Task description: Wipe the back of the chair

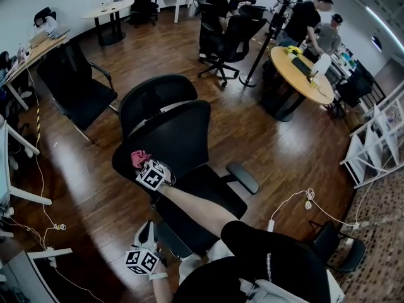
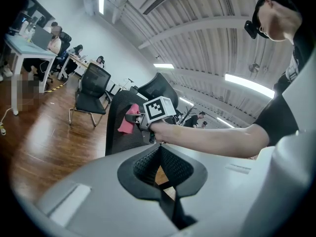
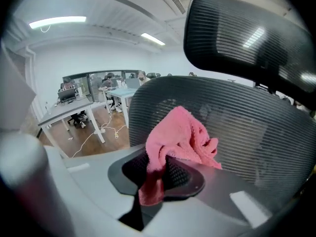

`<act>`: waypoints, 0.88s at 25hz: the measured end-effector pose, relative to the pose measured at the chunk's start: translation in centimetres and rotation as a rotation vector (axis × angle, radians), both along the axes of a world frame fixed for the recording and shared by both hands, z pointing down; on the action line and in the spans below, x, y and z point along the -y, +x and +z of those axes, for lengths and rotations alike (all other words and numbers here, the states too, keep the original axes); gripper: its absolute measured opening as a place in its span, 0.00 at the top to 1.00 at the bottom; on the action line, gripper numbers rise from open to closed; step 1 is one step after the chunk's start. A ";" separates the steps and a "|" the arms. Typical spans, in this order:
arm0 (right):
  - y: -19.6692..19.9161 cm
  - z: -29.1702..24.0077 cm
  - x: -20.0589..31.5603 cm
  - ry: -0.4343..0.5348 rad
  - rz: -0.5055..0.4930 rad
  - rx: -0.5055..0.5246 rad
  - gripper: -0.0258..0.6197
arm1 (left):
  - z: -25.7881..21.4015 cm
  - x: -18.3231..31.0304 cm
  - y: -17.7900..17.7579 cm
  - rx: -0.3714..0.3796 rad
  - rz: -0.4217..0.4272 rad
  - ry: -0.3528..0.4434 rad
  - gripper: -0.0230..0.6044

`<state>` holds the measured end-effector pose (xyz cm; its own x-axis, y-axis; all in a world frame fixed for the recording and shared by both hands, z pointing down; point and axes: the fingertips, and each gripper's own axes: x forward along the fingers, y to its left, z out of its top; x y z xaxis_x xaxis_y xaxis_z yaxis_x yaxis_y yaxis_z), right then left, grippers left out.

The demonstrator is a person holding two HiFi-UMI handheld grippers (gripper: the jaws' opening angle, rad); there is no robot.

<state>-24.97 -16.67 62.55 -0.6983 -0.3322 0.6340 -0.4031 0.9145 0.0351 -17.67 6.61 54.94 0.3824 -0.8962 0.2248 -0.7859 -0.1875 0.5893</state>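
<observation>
Step in hand, as I read it: the wipe itself, early on, cloth at the mesh and most of the surface yet to cover.

Right gripper (image 1: 144, 164) is clenched on the pink cloth (image 3: 180, 135); a wad bunches above the jaws and a tail hangs below them. Left gripper (image 2: 159, 154) is closed, nothing between its pads, parked low at bottom left of the head view, well apart from the chair.

The cloth sits at the left edge of the backrest (image 1: 177, 137), mid-height, centre-left of the head view. In the right gripper view the wad is right up against the mesh; I can't confirm firm contact.

Next move, my call: press the wad flat on the mesh and sweep across towards the right edge, then step down row by row. The grip must hold against drag, since the mesh ribs will likely snag terry.

Backrest: black ribbed mesh, curved, see-through in places, with a separate headrest (image 3: 247, 33) above it. No visible dirt. The chair stands on a wood floor in the middle of the head view.
</observation>
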 end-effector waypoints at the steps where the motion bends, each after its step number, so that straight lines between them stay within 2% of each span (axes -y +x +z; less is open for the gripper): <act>1: -0.4 0.0 -0.5 -0.008 -0.017 0.002 0.88 | 0.0 -0.1 0.0 0.000 0.001 0.000 0.98; 11: -4.7 1.3 -7.7 -0.099 -0.278 0.051 0.88 | -0.2 -0.7 0.3 0.006 0.013 0.000 0.98; 22: -4.0 2.8 -5.9 -0.103 -0.248 0.039 0.88 | 0.2 -0.9 1.0 0.014 0.013 -0.020 0.98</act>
